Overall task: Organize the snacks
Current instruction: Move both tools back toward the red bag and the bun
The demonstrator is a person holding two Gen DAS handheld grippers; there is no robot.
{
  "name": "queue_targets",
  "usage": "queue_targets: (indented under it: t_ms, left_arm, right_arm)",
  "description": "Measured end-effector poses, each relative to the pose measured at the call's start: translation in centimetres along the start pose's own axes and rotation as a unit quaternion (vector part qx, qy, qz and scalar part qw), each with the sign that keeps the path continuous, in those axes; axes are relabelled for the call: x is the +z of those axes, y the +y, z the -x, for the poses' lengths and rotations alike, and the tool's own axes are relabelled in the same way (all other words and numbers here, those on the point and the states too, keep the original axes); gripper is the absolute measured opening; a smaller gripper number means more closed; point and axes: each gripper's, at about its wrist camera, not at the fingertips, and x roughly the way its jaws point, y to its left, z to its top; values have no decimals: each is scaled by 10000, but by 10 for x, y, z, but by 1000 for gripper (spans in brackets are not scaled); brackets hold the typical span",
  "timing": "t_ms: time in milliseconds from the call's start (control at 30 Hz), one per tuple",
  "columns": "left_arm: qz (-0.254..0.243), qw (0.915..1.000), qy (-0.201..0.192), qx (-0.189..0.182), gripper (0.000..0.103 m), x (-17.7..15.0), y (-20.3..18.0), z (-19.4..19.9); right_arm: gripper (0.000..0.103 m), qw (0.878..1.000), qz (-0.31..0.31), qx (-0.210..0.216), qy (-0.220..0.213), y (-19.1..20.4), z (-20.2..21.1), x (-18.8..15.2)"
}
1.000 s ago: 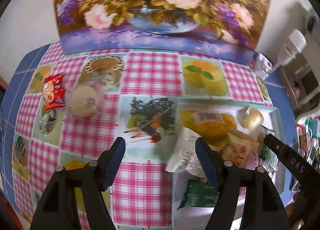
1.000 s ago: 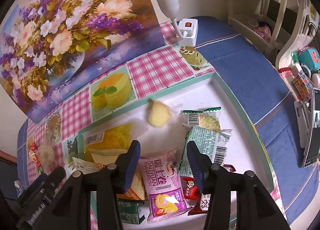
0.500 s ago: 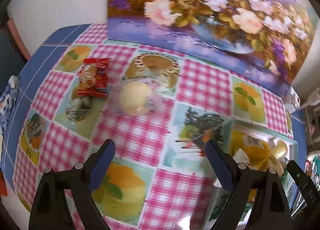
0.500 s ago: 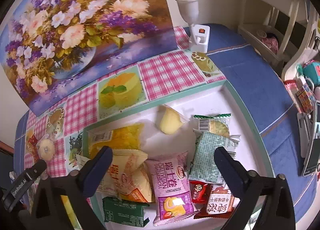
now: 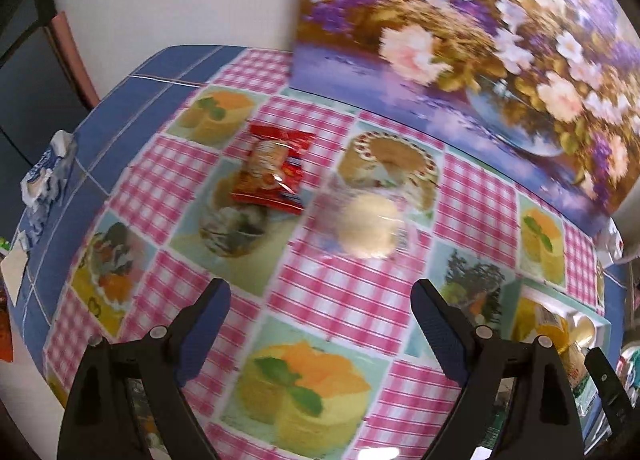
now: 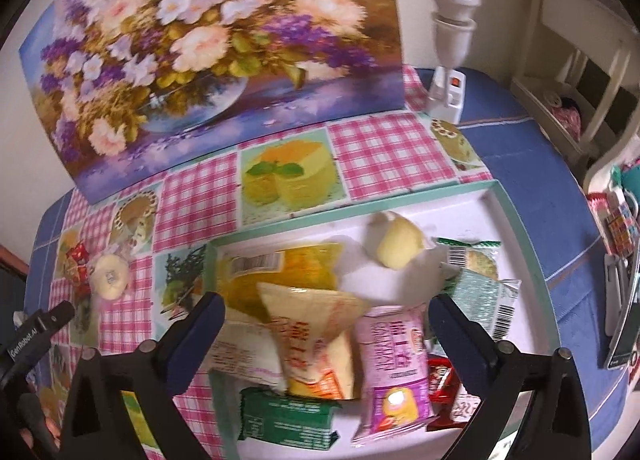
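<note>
Red packet (image 5: 273, 169) – long axis running toward flower painting (image 5: 480, 19).

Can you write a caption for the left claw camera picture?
Open left claw above the checked tablecloth, with a red snack packet and a round wrapped cake ahead.
</note>
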Motion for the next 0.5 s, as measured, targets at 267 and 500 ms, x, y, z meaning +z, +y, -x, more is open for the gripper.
queue_targets:
  t_ms: [267, 500]
  left_arm:
    - [335, 9989, -76, 315, 92, 7, 47, 0]
    - [660, 9969, -58, 426, 92, 9, 80, -1]
  right_arm:
    - [103, 9991, 355, 224, 56, 46, -2, -6]
    - [103, 9972, 621, 391, 122, 80, -5, -15]
